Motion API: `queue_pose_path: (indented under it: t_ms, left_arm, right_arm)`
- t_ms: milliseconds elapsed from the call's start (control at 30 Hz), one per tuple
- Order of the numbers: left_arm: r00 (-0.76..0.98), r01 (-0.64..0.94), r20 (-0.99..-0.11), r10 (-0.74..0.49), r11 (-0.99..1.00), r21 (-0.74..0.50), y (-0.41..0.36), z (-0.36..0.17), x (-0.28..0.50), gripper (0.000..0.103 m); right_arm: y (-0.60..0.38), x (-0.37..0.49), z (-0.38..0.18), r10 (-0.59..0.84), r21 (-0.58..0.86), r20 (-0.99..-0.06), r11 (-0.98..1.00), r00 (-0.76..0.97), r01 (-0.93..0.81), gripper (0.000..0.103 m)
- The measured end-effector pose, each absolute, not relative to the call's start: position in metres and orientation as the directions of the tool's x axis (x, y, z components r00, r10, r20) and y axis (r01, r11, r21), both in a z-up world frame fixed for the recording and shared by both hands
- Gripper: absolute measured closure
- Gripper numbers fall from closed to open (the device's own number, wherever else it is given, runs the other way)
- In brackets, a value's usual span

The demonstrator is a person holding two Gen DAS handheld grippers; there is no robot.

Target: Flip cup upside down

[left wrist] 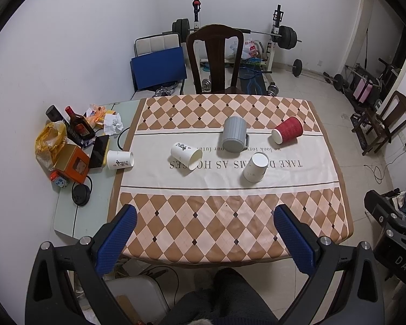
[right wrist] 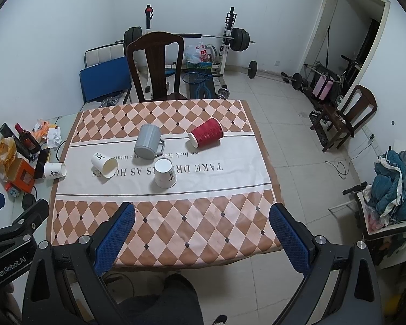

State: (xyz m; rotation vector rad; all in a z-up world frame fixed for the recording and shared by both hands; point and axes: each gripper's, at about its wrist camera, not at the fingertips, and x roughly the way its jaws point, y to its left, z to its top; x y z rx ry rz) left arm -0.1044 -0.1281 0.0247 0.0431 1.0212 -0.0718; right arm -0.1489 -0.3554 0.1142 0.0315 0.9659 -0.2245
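Well beyond both grippers' spread fingers (left wrist: 116, 241), cups (left wrist: 186, 155) on tablecloth (left wrist: 230, 216)

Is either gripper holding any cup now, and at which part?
Nothing is held. The left gripper and the right gripper are both open and empty, short of the cups on the table.

White paper cup (left wrist: 255, 167) (right wrist: 164, 173) inverted mid-tablecloth, two white cups, red cup on sides, grey mug inverted

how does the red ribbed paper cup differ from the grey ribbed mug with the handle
The red ribbed paper cup lies on its side; the grey ribbed mug stands mouth-down. The mug has a side handle; the red cup has none. The red cup shows a white rim; the mug is grey throughout. Both sit on the checked tablecloth.
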Motion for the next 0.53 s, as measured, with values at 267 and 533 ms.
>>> queue_pose_path:
  t_ms: [267, 533]
  left_arm:
    - [0.519, 0.081, -0.854, -0.040, 0.997, 0.002, -0.1282, 0.0253, -0.1040, 0.000]
    - [0.522, 0.084, -0.852, -0.038, 0.996, 0.007, -0.1276, 0.0226, -0.1085, 0.000]
  right_arm:
    - [-0.3550, -0.1454, 0.1140, -0.177, -0.075, -0.818, 0.976, 0.547, 0.204, 0.002]
    - [-0.3544, -0.1420, 0.1144, -0.175, -0.074, -0.820, 0.977, 0.546, 0.201, 0.002]
